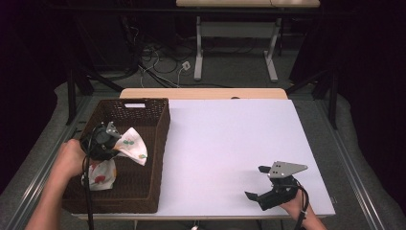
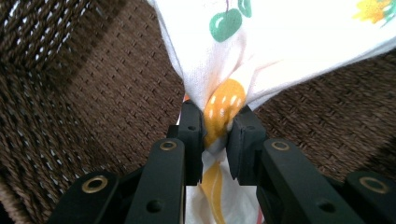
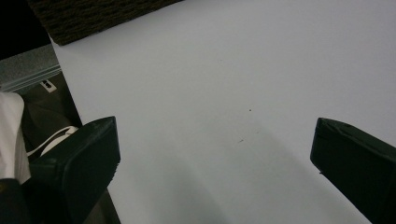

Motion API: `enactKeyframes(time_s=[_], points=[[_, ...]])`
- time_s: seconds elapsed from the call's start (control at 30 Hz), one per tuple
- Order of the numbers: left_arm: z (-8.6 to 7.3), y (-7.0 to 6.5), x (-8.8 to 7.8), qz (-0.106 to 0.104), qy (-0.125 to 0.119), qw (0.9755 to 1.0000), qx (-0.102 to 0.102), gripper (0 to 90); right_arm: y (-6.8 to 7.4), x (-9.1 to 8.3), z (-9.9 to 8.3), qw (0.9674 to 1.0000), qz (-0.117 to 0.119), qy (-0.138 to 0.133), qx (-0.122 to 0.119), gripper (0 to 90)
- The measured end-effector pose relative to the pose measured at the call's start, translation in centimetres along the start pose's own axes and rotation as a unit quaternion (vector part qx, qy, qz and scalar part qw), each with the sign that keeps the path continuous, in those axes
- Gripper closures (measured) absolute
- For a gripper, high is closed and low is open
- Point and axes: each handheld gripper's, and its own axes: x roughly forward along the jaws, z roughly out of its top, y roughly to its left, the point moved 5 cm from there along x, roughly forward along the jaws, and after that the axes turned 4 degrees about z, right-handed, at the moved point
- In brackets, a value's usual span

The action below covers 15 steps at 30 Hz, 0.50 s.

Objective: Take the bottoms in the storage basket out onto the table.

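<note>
1. Over the brown wicker basket [image 1: 158, 143], a white fruit-print cloth [image 1: 131, 143] is hanging, bunched.
2. Clamping that cloth above the basket, the left gripper [image 2: 215, 135] is squeezing it between both jaws.
3. Well right of the basket, the right gripper [image 1: 258, 184] is resting over the white table [image 1: 230, 139], jaws spread apart.

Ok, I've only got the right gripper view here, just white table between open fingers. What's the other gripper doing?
Observer: The left gripper is shut on a white fruit-print cloth.
Operator: Where is it, over the table?
Observer: No, over the brown wicker basket at the table's left edge; the cloth hangs inside it.
Operator: And where am I relative to that?
Observer: Your right gripper is open near the front right of the white table, well apart from the basket.
</note>
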Motion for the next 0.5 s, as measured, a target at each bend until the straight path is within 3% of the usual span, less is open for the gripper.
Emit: enactKeyframes(time_s=[0.1, 0.27, 0.5], points=[[0.2, 0.2, -0.3, -0.003, -0.001, 0.9999, 0.010, 77.0, 0.1, 0.0, 0.0, 1.0000, 0.000, 0.000, 0.002, 1.1], [0.7, 0.3, -0.4, -0.028, 0.001, 0.9994, 0.019, 76.9, 0.0, 0.0, -0.1, 1.0000, 0.003, 0.000, 0.003, 1.2], [1.4, 0.6, -0.7, -0.029, 0.013, 0.9988, 0.037, 76.9, 0.0, 0.0, -0.1, 1.0000, 0.001, 0.003, 0.003, 1.1]])
